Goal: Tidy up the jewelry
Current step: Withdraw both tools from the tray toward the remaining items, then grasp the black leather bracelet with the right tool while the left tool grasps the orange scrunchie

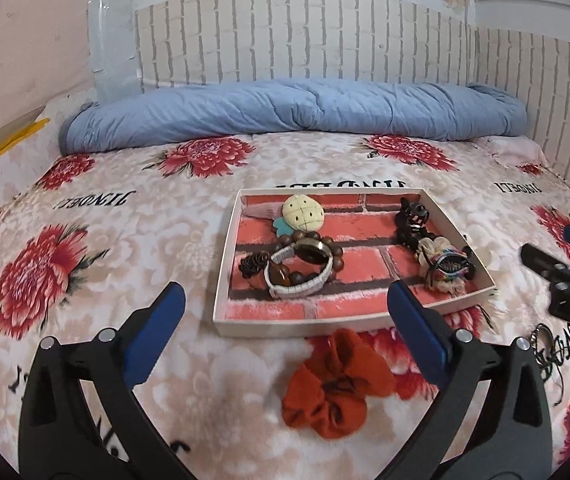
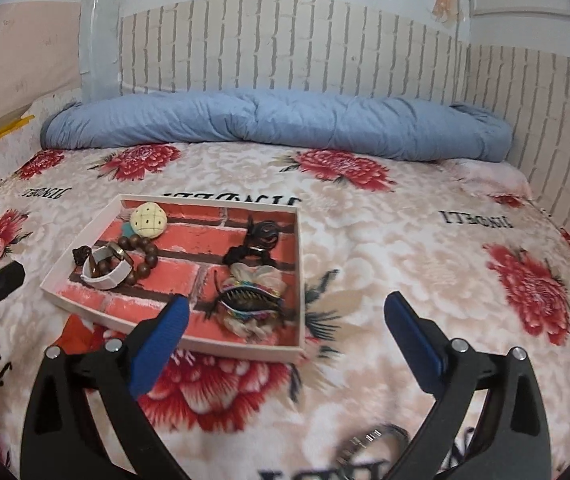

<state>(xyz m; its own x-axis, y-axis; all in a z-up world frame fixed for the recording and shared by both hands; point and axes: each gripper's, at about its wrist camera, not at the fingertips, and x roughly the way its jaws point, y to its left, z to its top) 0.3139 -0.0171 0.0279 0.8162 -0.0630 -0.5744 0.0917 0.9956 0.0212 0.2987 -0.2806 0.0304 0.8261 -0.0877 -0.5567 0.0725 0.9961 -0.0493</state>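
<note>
A shallow white tray (image 1: 221, 280) with a red brick-pattern lining lies on the bed; it also shows in the right wrist view (image 2: 301, 280). It holds a cream hair clip (image 1: 304, 213), a wooden bead bracelet (image 1: 325, 250), a white watch (image 1: 297, 286), black hair ties (image 1: 411, 220) and a flowery claw clip (image 1: 445, 266). An orange scrunchie (image 1: 335, 384) lies on the blanket just in front of the tray. My left gripper (image 1: 285, 304) is open and empty above it. My right gripper (image 2: 285, 312) is open and empty by the tray's right corner. A metal bracelet (image 2: 369, 444) lies below it.
A floral blanket (image 1: 85, 280) covers the bed. A rolled blue quilt (image 1: 285, 112) lies along the far side against a brick-pattern wall. The right gripper shows at the right edge of the left wrist view (image 1: 565, 256). A metal bracelet (image 1: 543, 340) lies near it.
</note>
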